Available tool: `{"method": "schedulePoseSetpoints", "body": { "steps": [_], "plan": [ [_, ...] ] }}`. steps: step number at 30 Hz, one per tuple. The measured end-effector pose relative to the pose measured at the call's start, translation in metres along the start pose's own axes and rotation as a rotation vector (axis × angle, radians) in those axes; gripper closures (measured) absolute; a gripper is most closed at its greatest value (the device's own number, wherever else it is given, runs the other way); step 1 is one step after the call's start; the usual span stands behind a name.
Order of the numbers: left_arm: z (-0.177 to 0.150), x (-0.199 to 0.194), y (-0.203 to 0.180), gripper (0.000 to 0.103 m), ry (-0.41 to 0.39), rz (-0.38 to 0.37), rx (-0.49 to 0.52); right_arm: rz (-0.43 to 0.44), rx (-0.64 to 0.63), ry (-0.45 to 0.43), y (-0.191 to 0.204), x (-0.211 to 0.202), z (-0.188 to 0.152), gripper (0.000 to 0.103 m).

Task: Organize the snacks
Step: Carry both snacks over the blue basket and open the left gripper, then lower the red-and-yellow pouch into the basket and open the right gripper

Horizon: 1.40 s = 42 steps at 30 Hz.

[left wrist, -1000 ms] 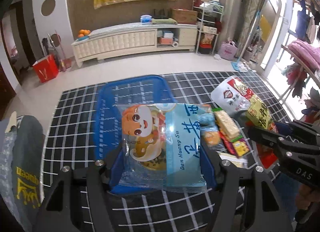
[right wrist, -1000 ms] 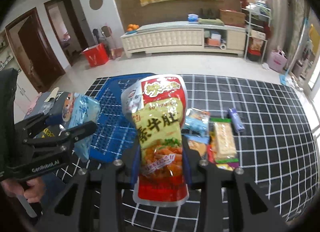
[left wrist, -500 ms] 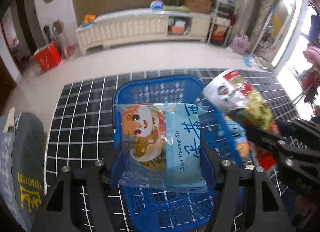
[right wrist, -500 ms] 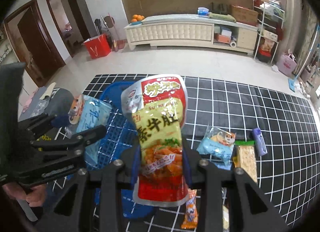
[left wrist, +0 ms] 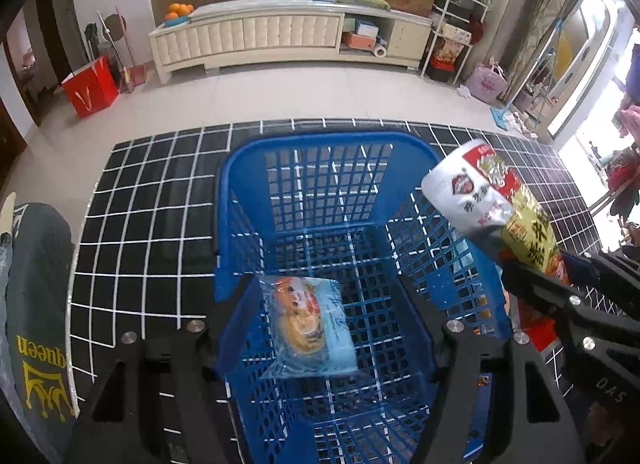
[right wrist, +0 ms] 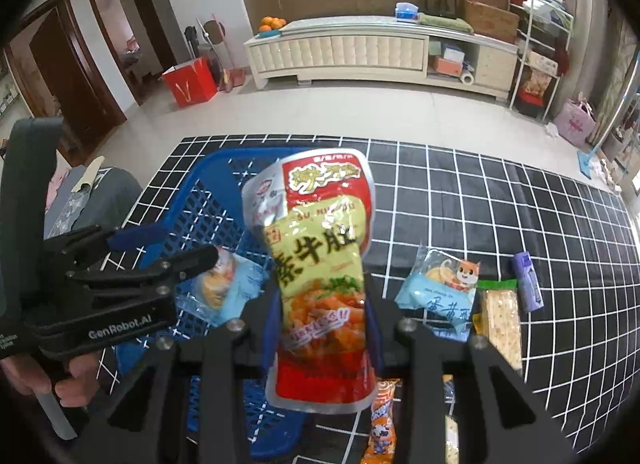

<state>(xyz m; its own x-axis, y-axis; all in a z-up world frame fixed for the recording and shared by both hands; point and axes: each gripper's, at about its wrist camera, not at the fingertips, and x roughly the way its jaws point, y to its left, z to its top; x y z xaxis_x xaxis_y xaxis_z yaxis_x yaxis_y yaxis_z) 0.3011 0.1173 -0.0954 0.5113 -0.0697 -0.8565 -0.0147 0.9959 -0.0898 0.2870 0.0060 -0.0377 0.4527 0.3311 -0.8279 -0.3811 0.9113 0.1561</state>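
A blue plastic basket (left wrist: pixel 320 152) stands on the black checked mat. A light blue egg-roll snack packet (left wrist: pixel 308 332) lies inside it, below my left gripper (left wrist: pixel 320 316), which is open and empty over the basket. My right gripper (right wrist: pixel 320 320) is shut on a red and yellow snack pouch (right wrist: pixel 320 256) and holds it upright at the basket's right side (right wrist: pixel 188 208). The pouch also shows in the left wrist view (left wrist: pixel 496 208). The left gripper shows in the right wrist view (right wrist: pixel 160 260).
Loose snacks lie on the mat right of the basket: a blue packet (right wrist: pixel 444 292), a cracker pack (right wrist: pixel 502 324), a purple packet (right wrist: pixel 528 280), an orange stick (right wrist: pixel 382 420). A white cabinet (left wrist: pixel 280 36) and a red bag (left wrist: pixel 90 86) stand beyond.
My left gripper opened and the blue packet dropped into the basket. The right gripper moved left with the pouch, up to the basket's side.
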Motion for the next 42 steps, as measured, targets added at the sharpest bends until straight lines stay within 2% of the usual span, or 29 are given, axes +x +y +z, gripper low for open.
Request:
{"method": "schedulePoseSetpoints", "body": {
  "steps": [7, 12, 23, 30, 34, 37, 41, 42],
  "plan": [
    [-0.006, -0.027, 0.009, 0.037, -0.035, 0.004, -0.001, 0.012, -0.032, -0.028, 0.02, -0.022, 0.006, 0.062],
    [-0.01, -0.045, 0.02, 0.037, -0.064, 0.023, 0.003, 0.02, -0.07, -0.026, 0.038, -0.021, 0.011, 0.062],
    [-0.015, -0.04, 0.058, 0.037, -0.067, 0.034, -0.041, 0.017, -0.123, 0.062, 0.062, 0.03, 0.021, 0.062],
    [-0.014, -0.023, 0.078, 0.037, -0.051, 0.044, -0.074, -0.026, -0.17, 0.106, 0.067, 0.065, 0.028, 0.061],
    [-0.016, -0.018, 0.08, 0.037, -0.044, 0.055, -0.059, -0.075, -0.198, 0.114, 0.068, 0.08, 0.03, 0.061],
    [-0.018, -0.016, 0.08, 0.037, -0.048, 0.059, -0.064, -0.106, -0.248, 0.112, 0.073, 0.085, 0.029, 0.053],
    [-0.018, -0.015, 0.079, 0.037, -0.044, 0.061, -0.063, -0.12, -0.234, 0.056, 0.07, 0.069, 0.03, 0.028],
    [-0.018, -0.017, 0.077, 0.037, -0.045, 0.057, -0.064, -0.112, -0.226, 0.045, 0.069, 0.063, 0.03, 0.026]
  ]
}}
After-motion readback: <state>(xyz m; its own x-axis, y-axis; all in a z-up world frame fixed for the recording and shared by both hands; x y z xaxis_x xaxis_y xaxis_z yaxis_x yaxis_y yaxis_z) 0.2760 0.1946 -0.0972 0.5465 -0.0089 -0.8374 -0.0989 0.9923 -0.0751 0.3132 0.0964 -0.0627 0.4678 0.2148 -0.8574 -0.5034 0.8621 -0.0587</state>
